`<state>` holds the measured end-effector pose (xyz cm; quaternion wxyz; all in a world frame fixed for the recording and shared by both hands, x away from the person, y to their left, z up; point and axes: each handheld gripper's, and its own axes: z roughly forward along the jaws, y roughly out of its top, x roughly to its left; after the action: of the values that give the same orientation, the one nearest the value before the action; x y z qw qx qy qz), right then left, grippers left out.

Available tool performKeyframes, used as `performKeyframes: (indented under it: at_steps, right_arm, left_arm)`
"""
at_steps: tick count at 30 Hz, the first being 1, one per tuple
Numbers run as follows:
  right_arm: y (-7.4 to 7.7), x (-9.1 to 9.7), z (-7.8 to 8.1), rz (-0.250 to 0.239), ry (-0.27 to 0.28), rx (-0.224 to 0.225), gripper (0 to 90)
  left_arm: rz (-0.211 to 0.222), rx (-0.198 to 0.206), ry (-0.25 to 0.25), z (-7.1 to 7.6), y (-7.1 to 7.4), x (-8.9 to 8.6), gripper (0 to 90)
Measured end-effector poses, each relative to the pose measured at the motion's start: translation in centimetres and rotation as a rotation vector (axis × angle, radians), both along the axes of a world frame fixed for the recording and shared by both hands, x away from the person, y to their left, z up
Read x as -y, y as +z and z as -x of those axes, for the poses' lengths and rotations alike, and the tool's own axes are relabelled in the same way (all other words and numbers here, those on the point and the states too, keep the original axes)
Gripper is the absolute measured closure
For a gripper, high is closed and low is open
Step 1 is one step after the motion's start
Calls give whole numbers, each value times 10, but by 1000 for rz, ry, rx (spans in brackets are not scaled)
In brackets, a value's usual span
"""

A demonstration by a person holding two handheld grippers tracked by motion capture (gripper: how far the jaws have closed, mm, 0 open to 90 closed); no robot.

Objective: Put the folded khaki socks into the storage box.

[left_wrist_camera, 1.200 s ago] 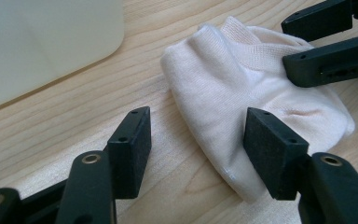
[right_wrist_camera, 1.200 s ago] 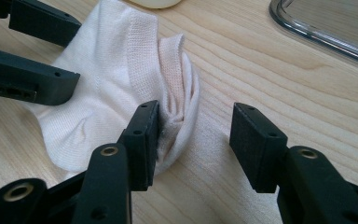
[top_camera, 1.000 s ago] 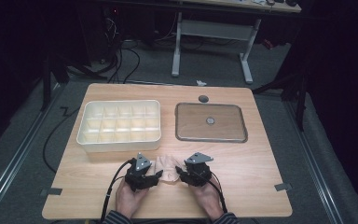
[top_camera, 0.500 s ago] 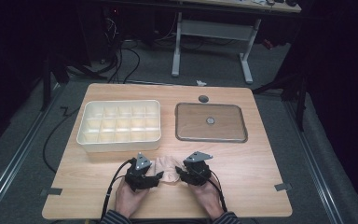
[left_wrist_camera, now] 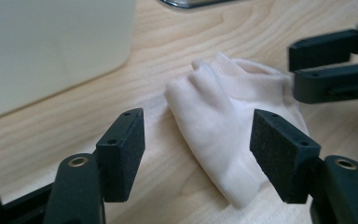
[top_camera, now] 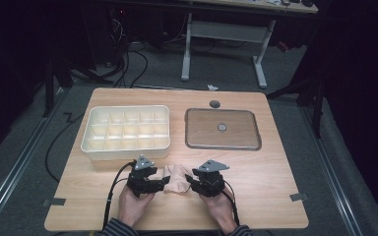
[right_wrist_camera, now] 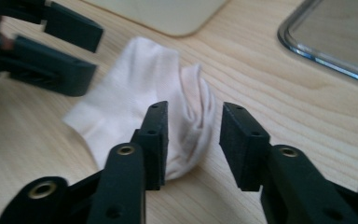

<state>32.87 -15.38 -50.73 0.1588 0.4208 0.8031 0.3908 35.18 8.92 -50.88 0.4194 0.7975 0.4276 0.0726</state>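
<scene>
A pale pink sock [top_camera: 177, 178] lies crumpled on the wooden table near its front edge, between my two grippers. My left gripper [top_camera: 165, 183] is at the sock's left end. In the left gripper view its jaws [left_wrist_camera: 196, 140] stand wide open, and the sock [left_wrist_camera: 219, 116] lies just ahead between them. My right gripper [top_camera: 189, 181] is at the sock's right end. Its jaws [right_wrist_camera: 193, 140] are open and straddle a raised fold of the sock [right_wrist_camera: 135, 88] without pinching it. The two grippers point toward each other.
A cream tray [top_camera: 128, 152] with several compartments stands behind the left gripper, close to it. A flat rectangular lid with a metal rim [top_camera: 222, 146] lies at the back right. Behind the lid, a small dark disc [top_camera: 214, 103] sits near the far edge.
</scene>
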Motion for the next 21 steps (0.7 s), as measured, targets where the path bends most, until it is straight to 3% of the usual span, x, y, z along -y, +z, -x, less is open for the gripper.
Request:
performKeyframes:
  at_steps: [7, 11, 21]
  right_arm:
    - [12, -13, 10, -2, 70, 39, 754]
    - [8, -25, 13, 10, 104, 23, 781]
    - [-13, -41, 12, 66, 137, -1, 815]
  left_arm:
    - [2, -32, 28, -17, 2, 4, 397]
    - [30, -57, 36, -23, -1, 6, 419]
    - [0, -94, 21, -29, -12, 11, 539]
